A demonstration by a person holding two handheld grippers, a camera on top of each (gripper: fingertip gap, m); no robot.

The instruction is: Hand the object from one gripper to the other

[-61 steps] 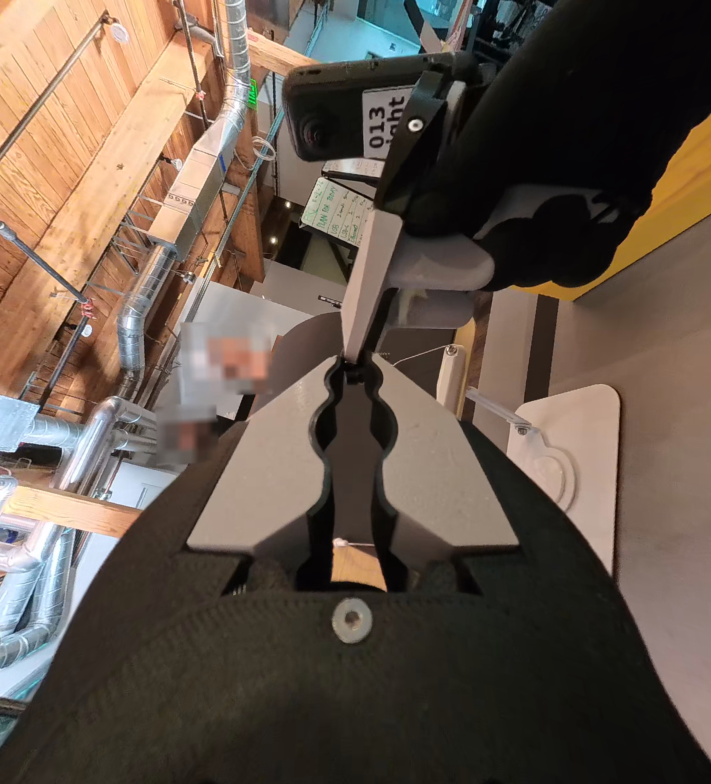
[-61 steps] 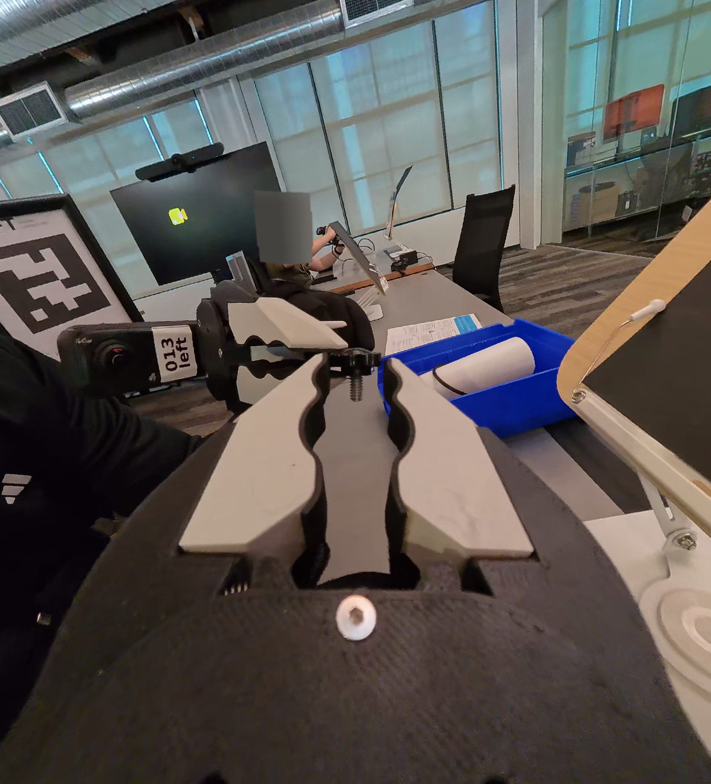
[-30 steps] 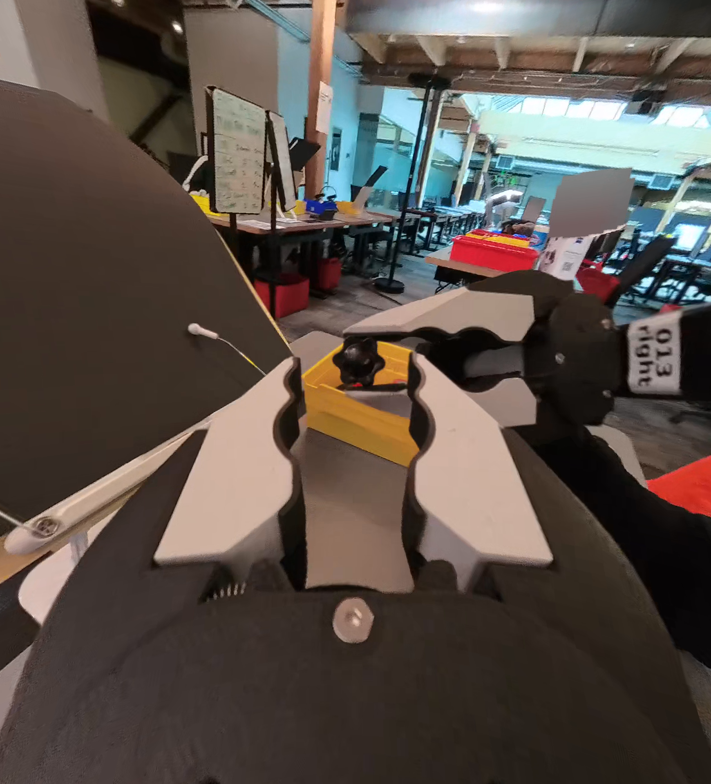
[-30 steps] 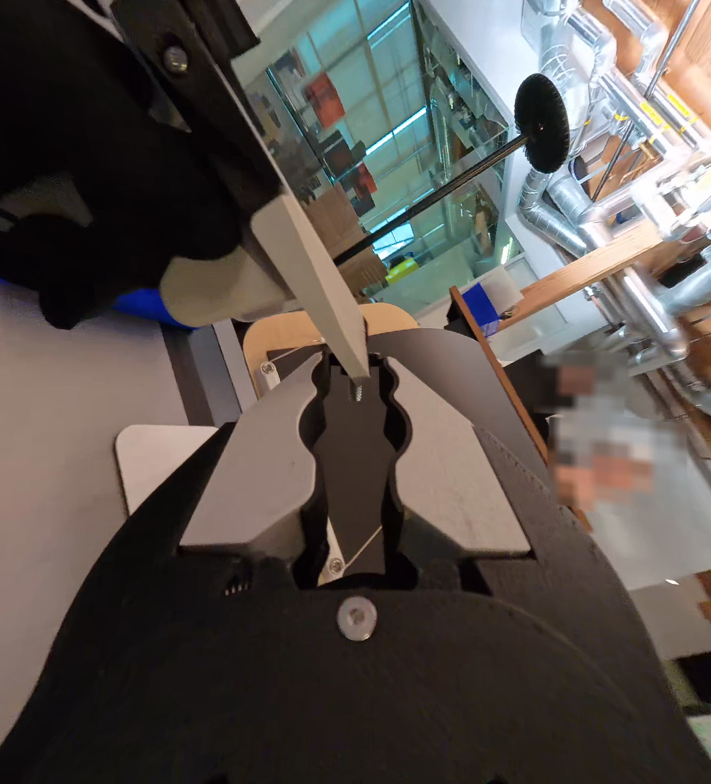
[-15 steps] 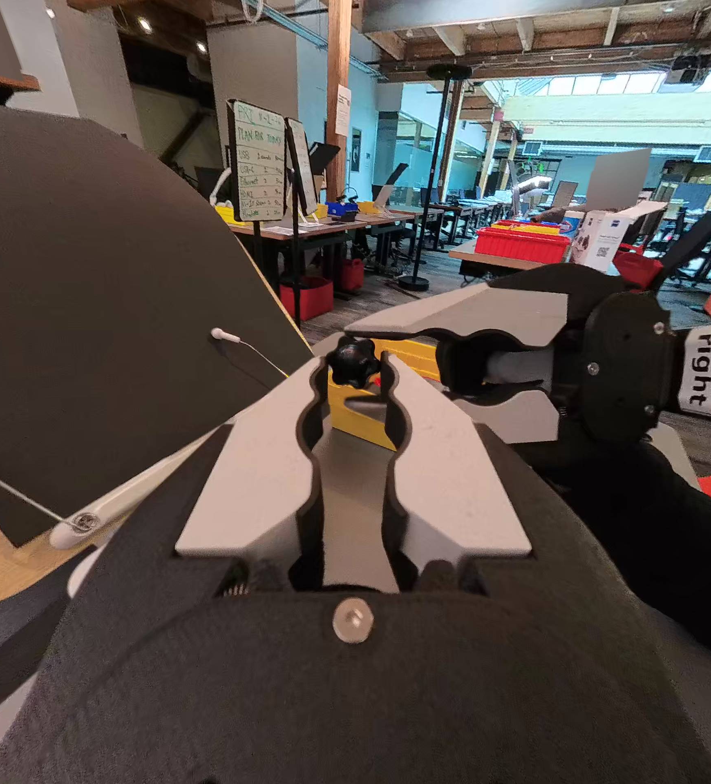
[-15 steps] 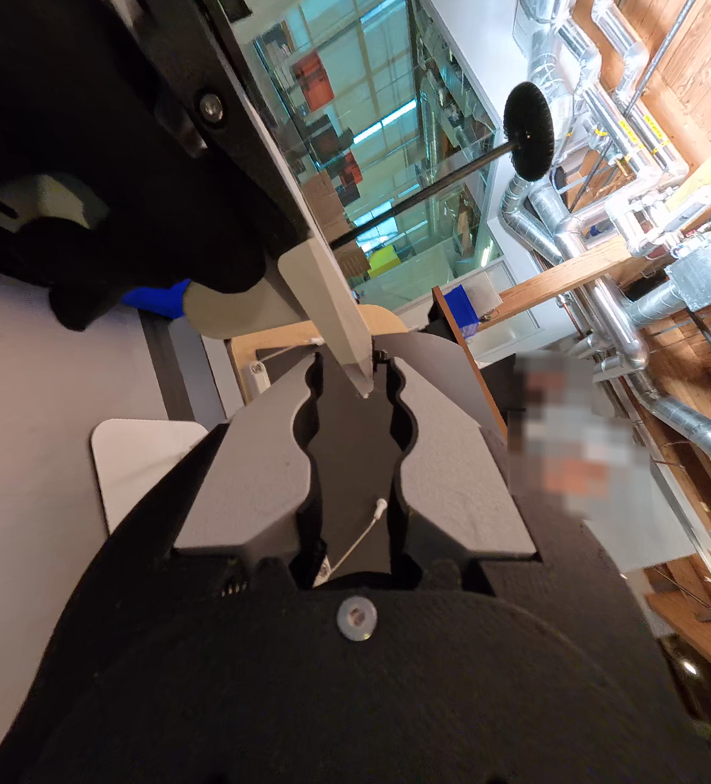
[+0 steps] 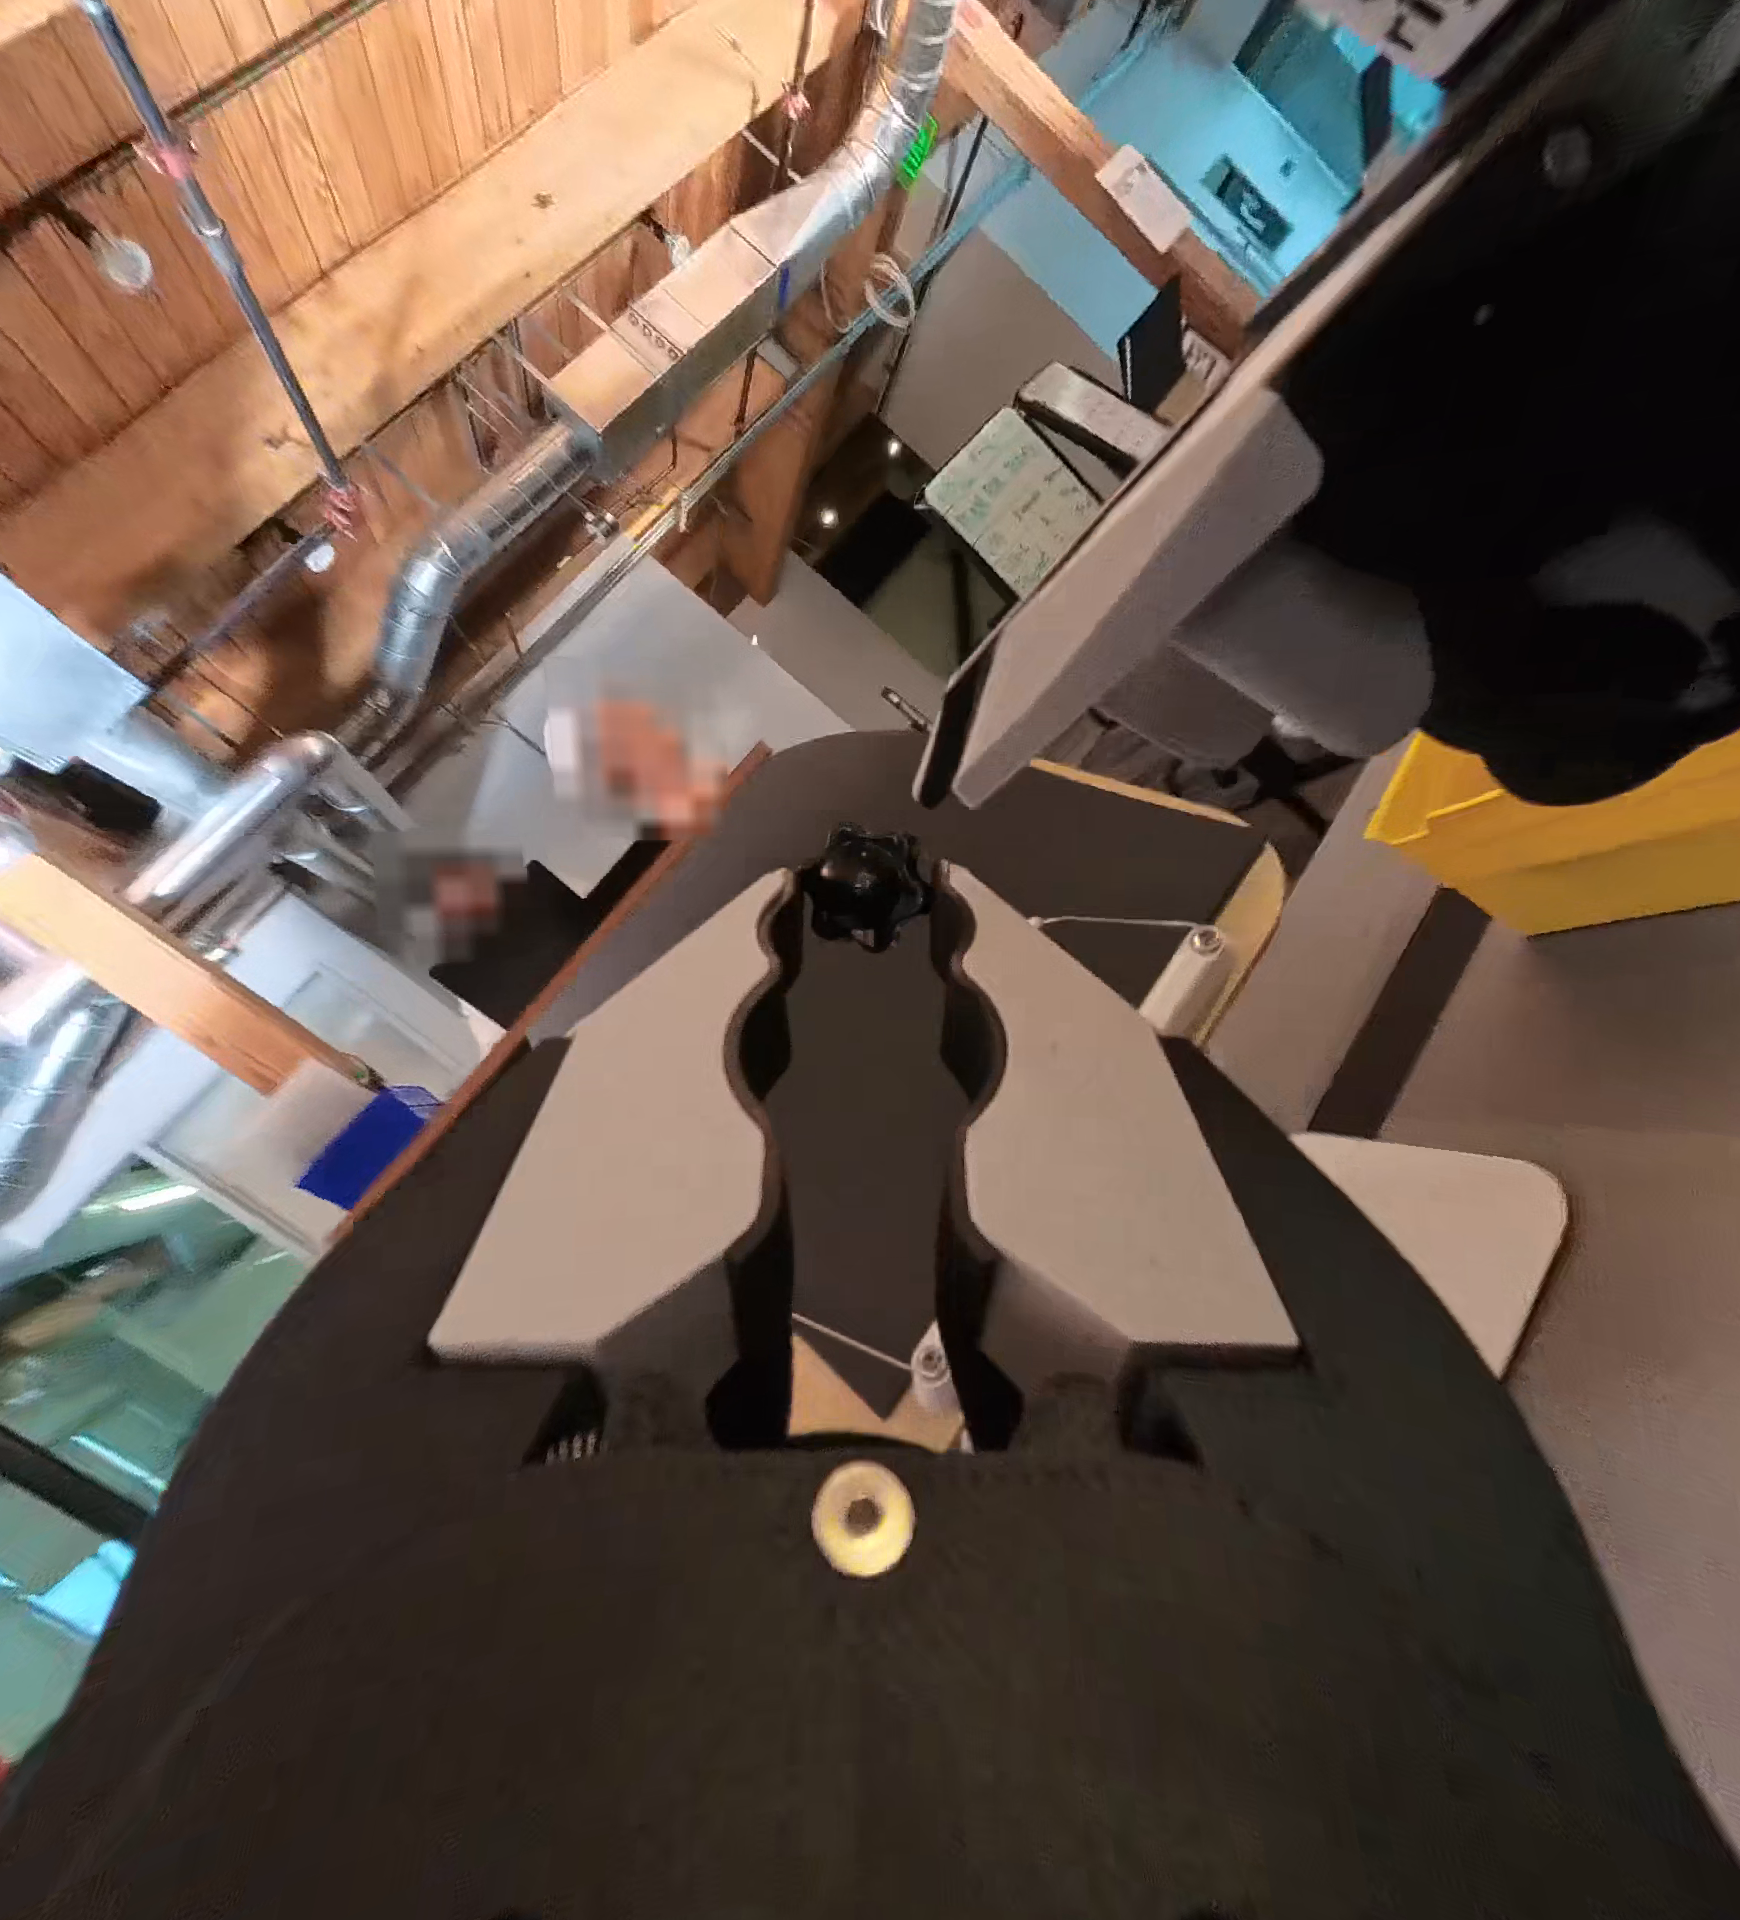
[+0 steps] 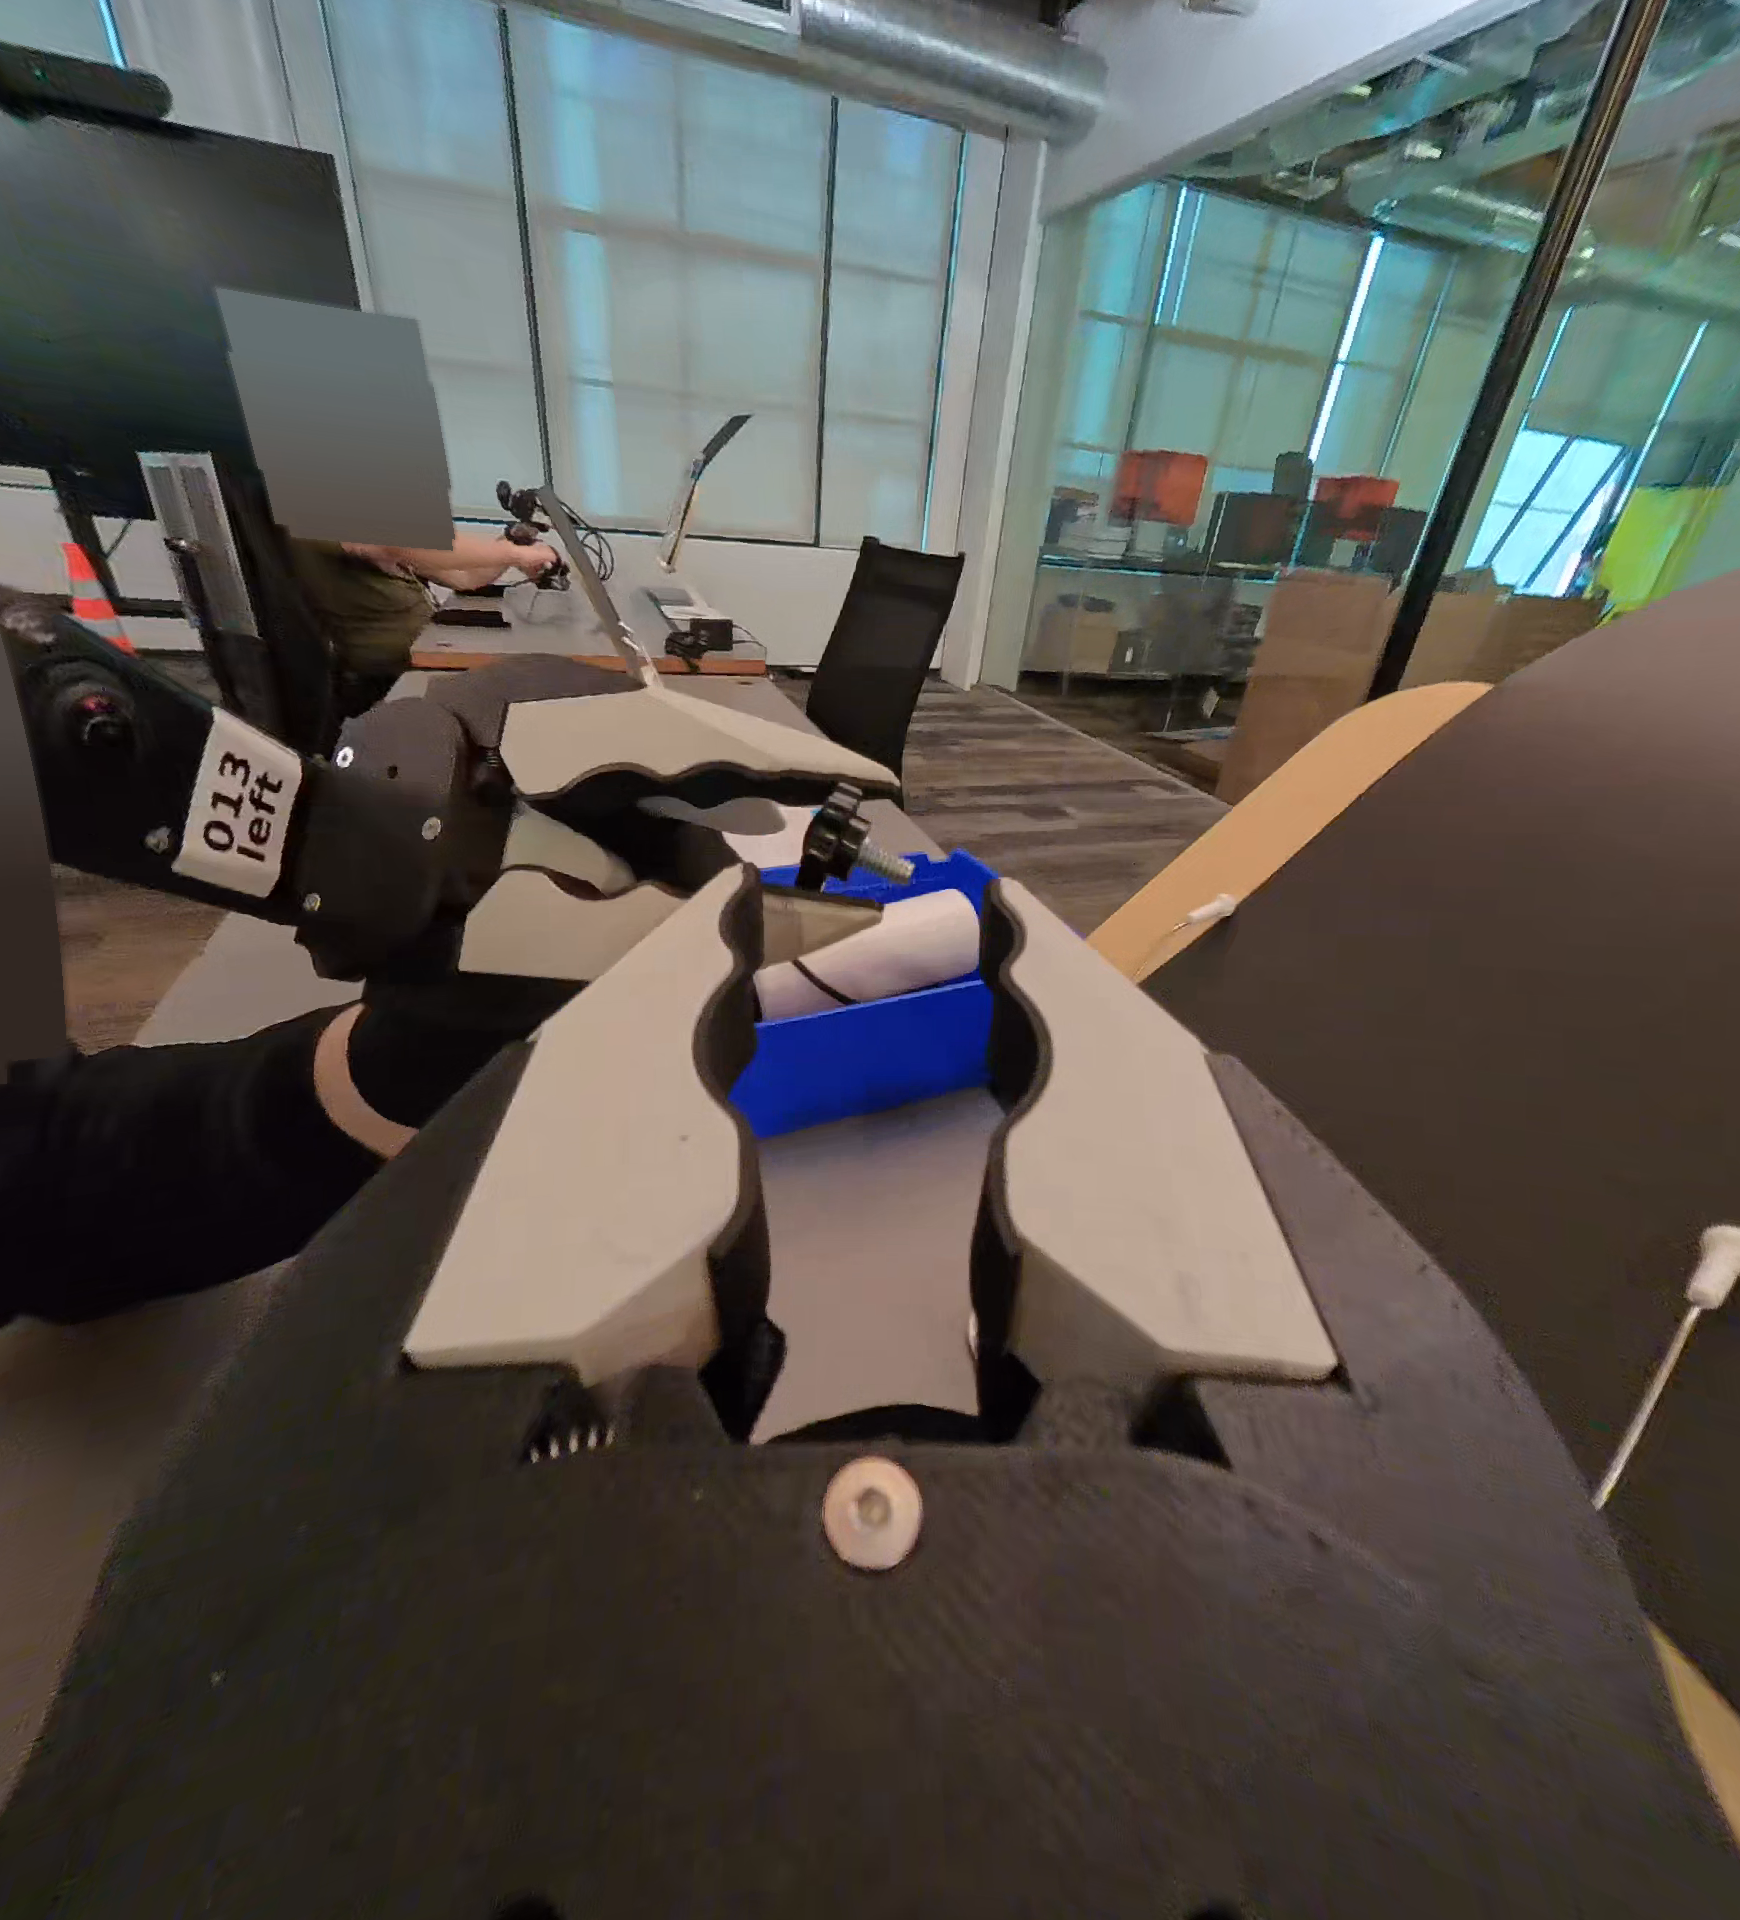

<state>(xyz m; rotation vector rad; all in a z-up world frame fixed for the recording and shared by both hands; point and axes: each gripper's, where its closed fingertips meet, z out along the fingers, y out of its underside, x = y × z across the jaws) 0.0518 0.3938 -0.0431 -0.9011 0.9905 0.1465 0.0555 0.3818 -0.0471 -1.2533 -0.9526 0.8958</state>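
The object is a black star knob [image 7: 858,899] with a short threaded screw. My left gripper [image 7: 864,878] is shut on the knob at its fingertips. In the right wrist view the left gripper [image 8: 835,821] comes in from the left, holding the knob [image 8: 838,826] with the screw pointing right. My right gripper [image 8: 866,904] is open and empty, with its jaws wide apart just below and in front of the knob. In the left wrist view the right gripper's fingers [image 7: 1105,644] hang at the upper right, apart from the knob.
A blue bin [image 8: 866,1049] holding a white roll [image 8: 876,951] sits on the grey table beyond my right gripper. A dark curved board [image 8: 1468,935] stands at the right. A yellow bin [image 7: 1572,842] and a white base plate [image 7: 1448,1236] are nearby. A person sits at a far desk [image 8: 367,613].
The left gripper has closed on the knob. The right gripper has opened, let go of it and drawn back. Both grippers have turned.
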